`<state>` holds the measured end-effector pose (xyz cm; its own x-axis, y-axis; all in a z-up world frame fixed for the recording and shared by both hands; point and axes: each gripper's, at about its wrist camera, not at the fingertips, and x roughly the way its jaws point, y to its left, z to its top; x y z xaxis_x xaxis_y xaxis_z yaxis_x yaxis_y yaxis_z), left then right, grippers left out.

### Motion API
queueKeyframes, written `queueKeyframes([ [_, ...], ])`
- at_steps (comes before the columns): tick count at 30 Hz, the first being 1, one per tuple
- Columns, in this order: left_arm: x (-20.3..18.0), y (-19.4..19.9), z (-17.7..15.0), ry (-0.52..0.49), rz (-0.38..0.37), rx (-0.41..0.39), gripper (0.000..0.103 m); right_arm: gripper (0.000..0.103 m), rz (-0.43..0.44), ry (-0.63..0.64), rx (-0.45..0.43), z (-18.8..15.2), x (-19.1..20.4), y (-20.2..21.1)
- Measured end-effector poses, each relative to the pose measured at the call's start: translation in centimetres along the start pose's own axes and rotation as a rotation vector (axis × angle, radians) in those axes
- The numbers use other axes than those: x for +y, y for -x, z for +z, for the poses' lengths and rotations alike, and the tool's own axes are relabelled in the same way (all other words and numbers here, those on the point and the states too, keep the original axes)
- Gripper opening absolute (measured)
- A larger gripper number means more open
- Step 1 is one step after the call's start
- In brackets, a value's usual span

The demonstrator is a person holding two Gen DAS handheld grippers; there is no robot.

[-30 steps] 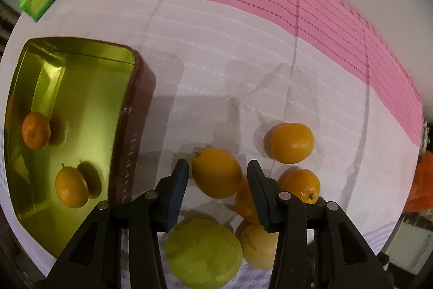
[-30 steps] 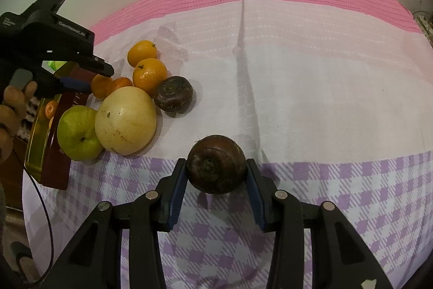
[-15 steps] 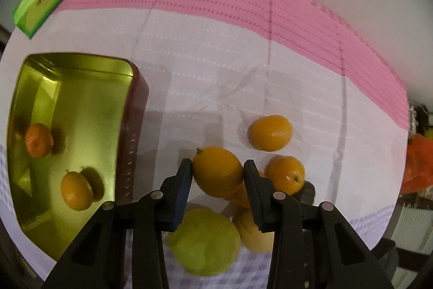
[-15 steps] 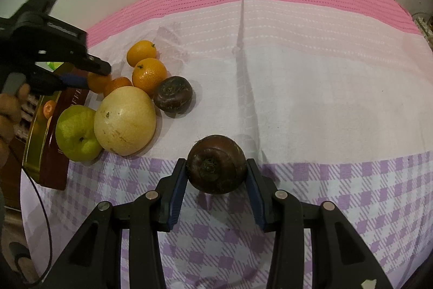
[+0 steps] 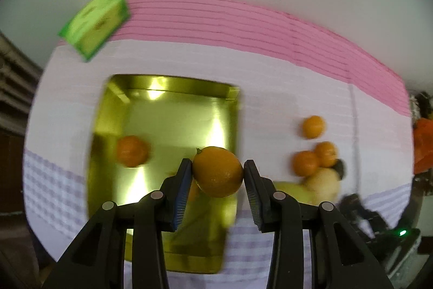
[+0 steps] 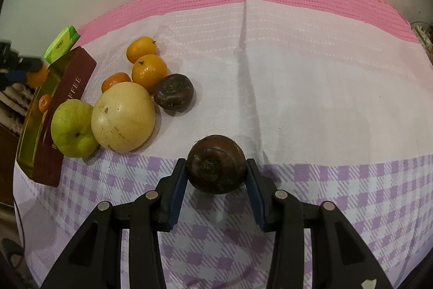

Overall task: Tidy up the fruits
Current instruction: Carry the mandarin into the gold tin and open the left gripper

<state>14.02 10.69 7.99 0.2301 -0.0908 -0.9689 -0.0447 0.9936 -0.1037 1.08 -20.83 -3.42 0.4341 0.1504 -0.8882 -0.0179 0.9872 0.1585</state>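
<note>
My left gripper (image 5: 217,175) is shut on an orange (image 5: 218,171) and holds it above the right side of the gold tin (image 5: 162,91). One orange (image 5: 132,151) lies in the tin; another is partly hidden behind my fingers. My right gripper (image 6: 216,172) is shut on a dark brown round fruit (image 6: 216,164) low over the checked cloth. In the right wrist view the tin (image 6: 67,88) stands at the left, with a green pear (image 6: 72,124), a yellow pear (image 6: 123,117), several oranges (image 6: 148,71) and a second dark fruit (image 6: 173,91) beside it.
A green packet (image 5: 94,26) lies at the back left, behind the tin; it also shows in the right wrist view (image 6: 61,44). The pink and white cloth (image 6: 311,72) covers the table. Dark clutter and an orange item (image 5: 422,148) sit at the table's right edge.
My left gripper closed on the orange, lifted it from the fruit pile and carried it left over the tin. The right gripper has stayed still with the dark fruit.
</note>
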Motion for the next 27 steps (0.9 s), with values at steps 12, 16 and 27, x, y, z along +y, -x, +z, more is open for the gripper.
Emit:
queueKeyframes([
  [12,7.6,-3.5,-2.8,0.020,0.114,0.047,0.040,0.040,-0.025,-0.006,0.001,0.1,0.3,0.1],
  [16,8.3,-4.6,-3.6,0.008,0.133,0.050,0.040,0.040,-0.036,-0.010,-0.004,0.4,0.5,0.3],
  [27,10.0,-5.5,-5.3,0.005,0.127,0.036,0.040,0.040,-0.064,0.013,-0.035,0.9,1.9,2.1],
])
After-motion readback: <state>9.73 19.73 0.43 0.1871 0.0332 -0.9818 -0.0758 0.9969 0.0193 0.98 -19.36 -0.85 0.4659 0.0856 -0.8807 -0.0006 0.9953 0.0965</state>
